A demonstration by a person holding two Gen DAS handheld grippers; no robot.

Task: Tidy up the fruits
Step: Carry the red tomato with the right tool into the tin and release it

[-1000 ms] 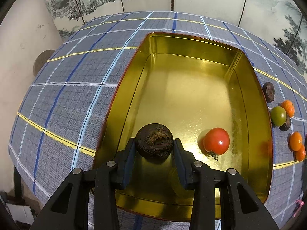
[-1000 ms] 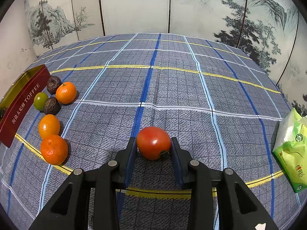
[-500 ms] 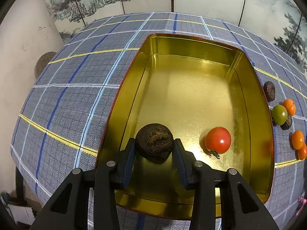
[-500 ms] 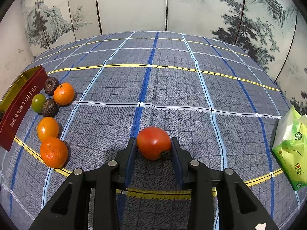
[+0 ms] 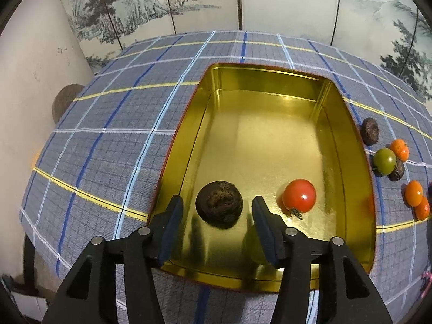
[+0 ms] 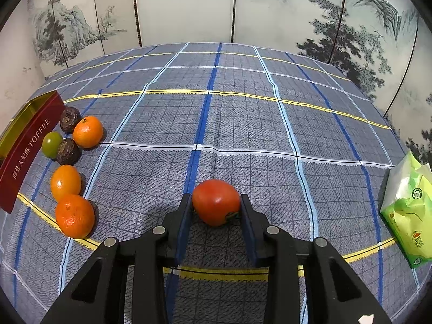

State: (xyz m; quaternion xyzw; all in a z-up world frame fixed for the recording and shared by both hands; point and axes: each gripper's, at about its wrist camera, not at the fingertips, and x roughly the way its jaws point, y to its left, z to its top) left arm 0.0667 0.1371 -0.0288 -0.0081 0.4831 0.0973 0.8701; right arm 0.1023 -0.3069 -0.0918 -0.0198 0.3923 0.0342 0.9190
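In the left wrist view a gold tin [image 5: 334, 140] lies on the checked cloth. A dark wrinkled fruit [image 5: 218, 207] rests on the tin floor between the fingers of my left gripper [image 5: 217, 205], whose jaws are opening with gaps on both sides of the fruit. A red tomato [image 5: 299, 195] lies to its right in the tin. In the right wrist view my right gripper [image 6: 216, 202] is shut on another red tomato [image 6: 216, 201] above the cloth.
Loose fruit lies beside the tin's red wall [image 6: 27, 145]: two dark fruits [image 6: 69, 118], a green one [image 6: 51, 143] and three oranges [image 6: 74, 216]. A green tissue pack [image 6: 410, 210] sits at the right table edge. A painted screen stands behind the table.
The left jaws have parted and let go of the dark fruit, which now sits on the tin floor. The right gripper keeps its hold on the tomato in the same place.
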